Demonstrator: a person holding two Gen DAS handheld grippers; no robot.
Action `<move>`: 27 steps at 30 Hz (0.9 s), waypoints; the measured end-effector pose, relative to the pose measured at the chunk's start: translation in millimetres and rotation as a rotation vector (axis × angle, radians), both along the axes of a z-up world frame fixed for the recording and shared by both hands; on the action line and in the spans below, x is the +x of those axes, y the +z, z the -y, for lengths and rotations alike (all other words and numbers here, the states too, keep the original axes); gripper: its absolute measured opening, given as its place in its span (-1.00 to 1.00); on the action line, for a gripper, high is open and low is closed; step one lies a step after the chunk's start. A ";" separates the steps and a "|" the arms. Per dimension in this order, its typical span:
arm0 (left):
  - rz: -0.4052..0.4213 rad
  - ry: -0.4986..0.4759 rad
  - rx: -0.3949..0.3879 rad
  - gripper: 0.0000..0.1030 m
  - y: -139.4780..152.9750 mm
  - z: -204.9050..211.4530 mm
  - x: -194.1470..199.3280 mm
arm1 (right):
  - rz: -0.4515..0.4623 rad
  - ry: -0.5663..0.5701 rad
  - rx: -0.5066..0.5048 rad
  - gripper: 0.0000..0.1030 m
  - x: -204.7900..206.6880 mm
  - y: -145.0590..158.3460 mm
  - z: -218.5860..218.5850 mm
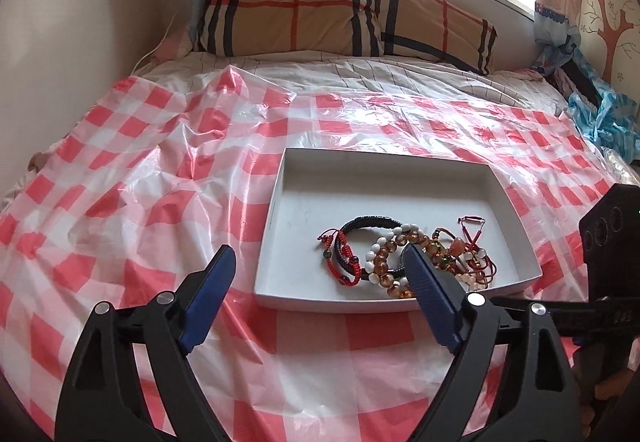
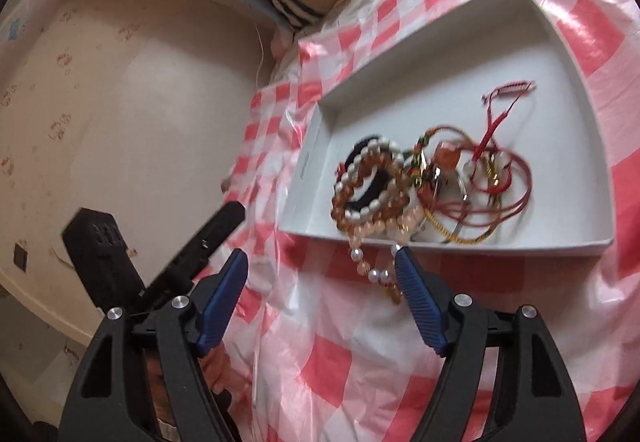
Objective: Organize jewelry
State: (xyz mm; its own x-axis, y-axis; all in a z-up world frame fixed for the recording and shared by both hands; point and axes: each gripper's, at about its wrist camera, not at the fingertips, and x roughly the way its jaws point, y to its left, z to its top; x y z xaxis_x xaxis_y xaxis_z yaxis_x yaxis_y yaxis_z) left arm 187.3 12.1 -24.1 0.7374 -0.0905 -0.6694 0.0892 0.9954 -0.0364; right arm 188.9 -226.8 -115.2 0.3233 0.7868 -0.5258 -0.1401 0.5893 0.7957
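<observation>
Shallow white rectangular cardboard tray (image 1: 276, 202) on the red-and-white checked plastic sheet (image 1: 120, 202) covering the bed, with a tangle of bracelets heaped in its near half. In the right wrist view, a strand of pale peach and white pearl beads (image 2: 374, 266) trails out of the heap, over the tray's near wall and onto the sheet, its loose end lying just inside the right-hand fingertip of the right gripper (image 2: 320, 262). Both jaws of that gripper stand wide apart and hold nothing. The left gripper (image 1: 320, 260), likewise spread and empty, hovers at the tray's near left corner, its right finger overlapping the amber bead bracelet (image 1: 400, 242) in view; contact cannot be told. The hanging strand runs near-to-far, roughly along the right gripper's fingers, so the right hand appears the nearer for lifting it back in.
</observation>
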 end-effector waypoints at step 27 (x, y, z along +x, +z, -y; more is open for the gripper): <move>0.010 -0.089 0.152 0.73 -8.0 30.7 -9.6 | 0.042 -0.308 0.219 0.74 4.2 5.5 65.4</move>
State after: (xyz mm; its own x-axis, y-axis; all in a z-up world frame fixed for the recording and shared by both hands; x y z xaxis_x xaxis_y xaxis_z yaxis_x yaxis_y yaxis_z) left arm 177.7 -18.6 -32.1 0.7374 -0.0537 -0.6734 0.1766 0.9775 0.1155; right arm 193.1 -292.2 -109.7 0.5800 0.7417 -0.3368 -0.0182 0.4251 0.9050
